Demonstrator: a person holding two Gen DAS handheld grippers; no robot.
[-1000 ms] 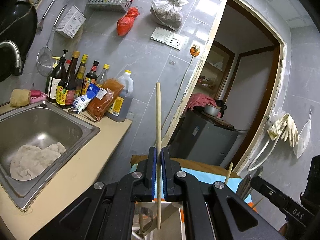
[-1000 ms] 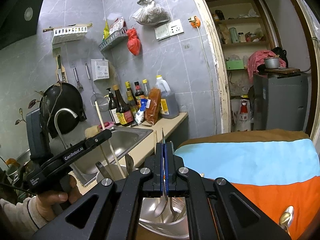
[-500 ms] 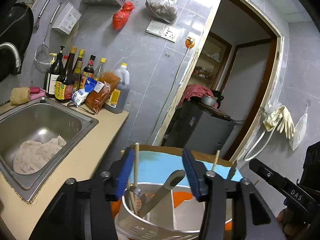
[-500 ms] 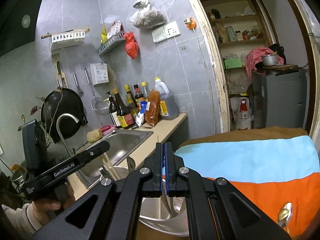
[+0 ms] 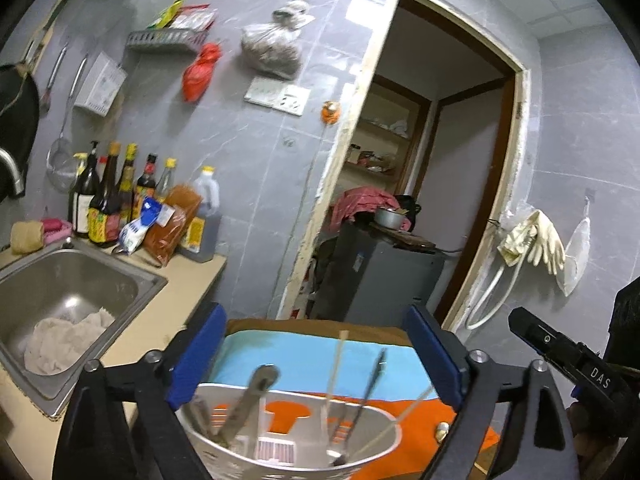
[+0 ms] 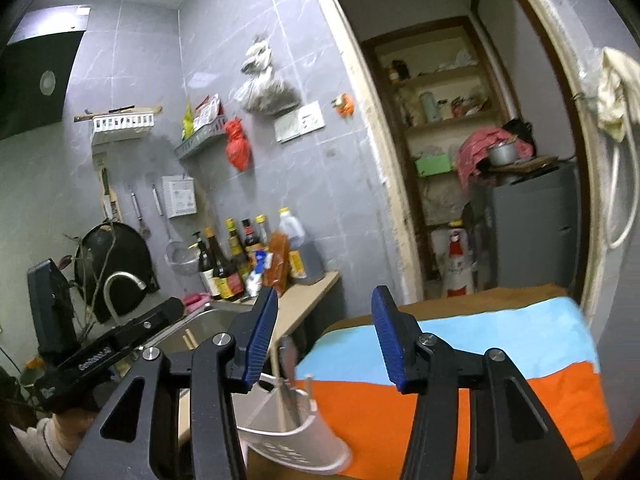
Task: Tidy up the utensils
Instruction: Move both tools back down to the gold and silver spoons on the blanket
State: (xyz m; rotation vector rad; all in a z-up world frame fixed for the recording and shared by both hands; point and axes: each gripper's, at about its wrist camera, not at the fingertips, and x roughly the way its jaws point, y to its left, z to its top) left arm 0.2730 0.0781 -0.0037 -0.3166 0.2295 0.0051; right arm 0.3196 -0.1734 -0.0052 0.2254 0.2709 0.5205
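A white plastic utensil holder (image 5: 288,446) stands on the orange and blue cloth (image 5: 304,350). It holds metal utensils (image 5: 248,404) and wooden chopsticks (image 5: 335,364). My left gripper (image 5: 316,356) is wide open and empty just above the holder. My right gripper (image 6: 324,336) is open and empty, above and to the right of the holder (image 6: 296,440), where a metal utensil (image 6: 289,364) sticks up. The other hand-held gripper shows at the edge of each view.
A steel sink (image 5: 60,292) with a rag lies to the left. Sauce bottles (image 5: 116,200) stand on the counter behind it. A doorway (image 5: 432,184) with a grey cabinet is ahead. Gloves (image 5: 536,240) hang on the right wall.
My left gripper opened and dropped the chopstick into the holder. My right gripper opened, released the metal utensil into the holder, and shifted right.
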